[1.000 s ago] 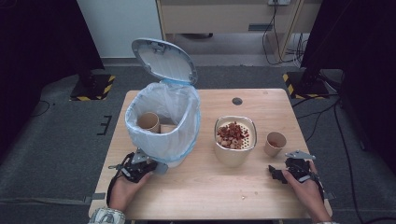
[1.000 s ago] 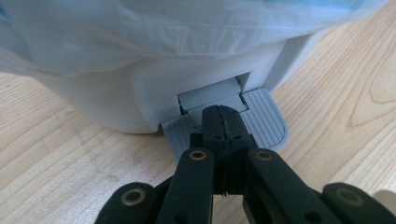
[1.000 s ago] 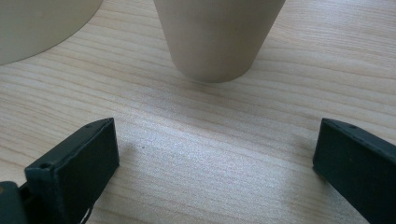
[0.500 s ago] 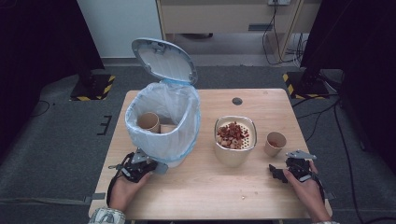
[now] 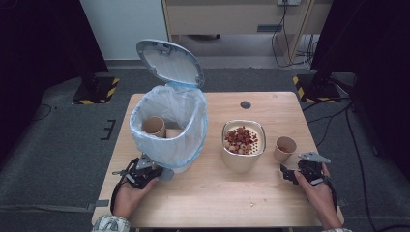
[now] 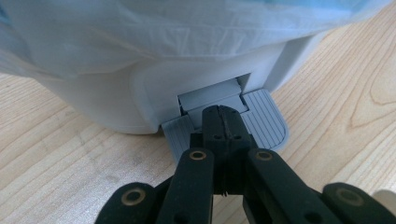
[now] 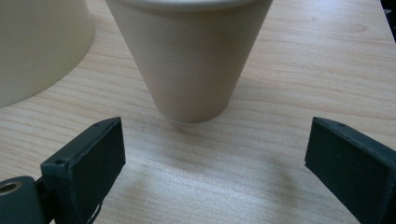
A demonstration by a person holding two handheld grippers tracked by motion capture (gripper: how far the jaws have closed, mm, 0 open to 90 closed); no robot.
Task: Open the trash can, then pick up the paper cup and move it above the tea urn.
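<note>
The wooden table (image 5: 212, 193) stands on grey floor. My left gripper (image 6: 223, 122) has its jaws clenched together, pressing the grey pedal (image 6: 266, 123) of the white bin (image 5: 169, 121); the bin's lid (image 5: 169, 63) stands raised. My right gripper (image 7: 212, 154) is released, jaws wide apart, just short of the paper cup (image 7: 189, 51). The cup stands upright beside the bowl (image 5: 243, 145) of reddish pieces.
</note>
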